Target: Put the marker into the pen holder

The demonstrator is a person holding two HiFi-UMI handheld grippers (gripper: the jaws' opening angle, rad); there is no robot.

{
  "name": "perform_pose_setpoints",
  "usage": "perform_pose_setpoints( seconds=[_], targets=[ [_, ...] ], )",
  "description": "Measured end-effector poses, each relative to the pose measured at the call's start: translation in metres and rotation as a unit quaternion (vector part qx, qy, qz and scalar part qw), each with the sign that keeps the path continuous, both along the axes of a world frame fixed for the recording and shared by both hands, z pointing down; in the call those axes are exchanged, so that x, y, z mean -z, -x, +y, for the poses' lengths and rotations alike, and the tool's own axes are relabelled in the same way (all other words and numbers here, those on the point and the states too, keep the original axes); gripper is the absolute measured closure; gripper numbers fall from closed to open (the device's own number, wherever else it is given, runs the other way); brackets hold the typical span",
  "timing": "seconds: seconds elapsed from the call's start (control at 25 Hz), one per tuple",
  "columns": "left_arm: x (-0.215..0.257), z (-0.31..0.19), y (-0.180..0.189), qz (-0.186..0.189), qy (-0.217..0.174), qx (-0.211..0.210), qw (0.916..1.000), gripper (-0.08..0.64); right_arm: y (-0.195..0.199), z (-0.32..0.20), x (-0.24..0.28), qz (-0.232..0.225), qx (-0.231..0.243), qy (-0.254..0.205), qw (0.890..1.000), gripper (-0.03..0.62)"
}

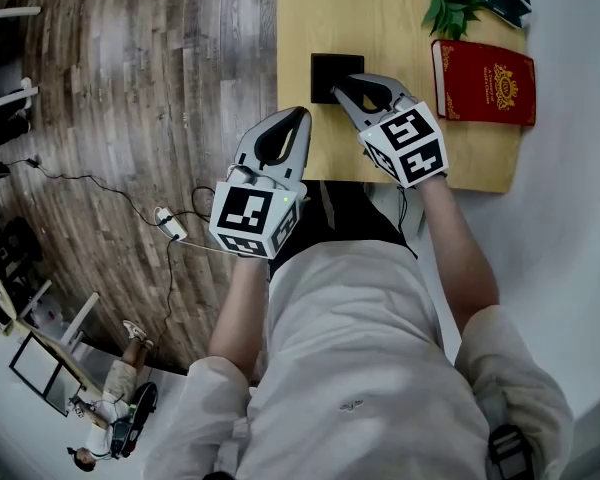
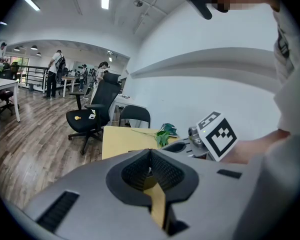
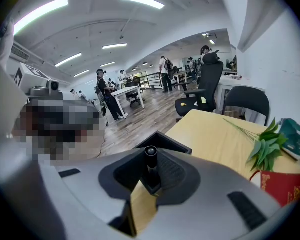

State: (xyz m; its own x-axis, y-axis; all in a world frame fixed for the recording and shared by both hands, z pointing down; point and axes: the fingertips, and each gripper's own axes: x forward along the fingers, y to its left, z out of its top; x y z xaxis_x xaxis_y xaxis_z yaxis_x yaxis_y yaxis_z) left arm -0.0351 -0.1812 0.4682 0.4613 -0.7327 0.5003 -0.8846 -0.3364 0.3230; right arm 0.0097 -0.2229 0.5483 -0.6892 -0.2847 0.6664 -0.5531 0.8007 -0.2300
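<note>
The marker [image 3: 150,160] is pinched upright between the jaws of the right gripper [image 1: 364,92], one end turned toward that gripper's camera, apparently so that it can be lowered lengthwise. This gripper is held just at the near edge of the black square pen holder [image 1: 327,68] on the yellow table [image 1: 380,18]. The marker is not yet inside. The left gripper [image 1: 280,140] is held pressed together and empty near the table's corner, seemingly clear of the approach.
</note>
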Motion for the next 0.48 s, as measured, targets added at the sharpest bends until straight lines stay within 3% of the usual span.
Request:
perform_pose_setpoints(
  seconds=[0.48],
  targets=[
    [-0.0025,0.0006,0.0008,0.002,0.002,0.001,1.0,0.548,0.0042,-0.0065,-0.0025,0.004,0.004,-0.018,1.0,0.522]
  ],
)
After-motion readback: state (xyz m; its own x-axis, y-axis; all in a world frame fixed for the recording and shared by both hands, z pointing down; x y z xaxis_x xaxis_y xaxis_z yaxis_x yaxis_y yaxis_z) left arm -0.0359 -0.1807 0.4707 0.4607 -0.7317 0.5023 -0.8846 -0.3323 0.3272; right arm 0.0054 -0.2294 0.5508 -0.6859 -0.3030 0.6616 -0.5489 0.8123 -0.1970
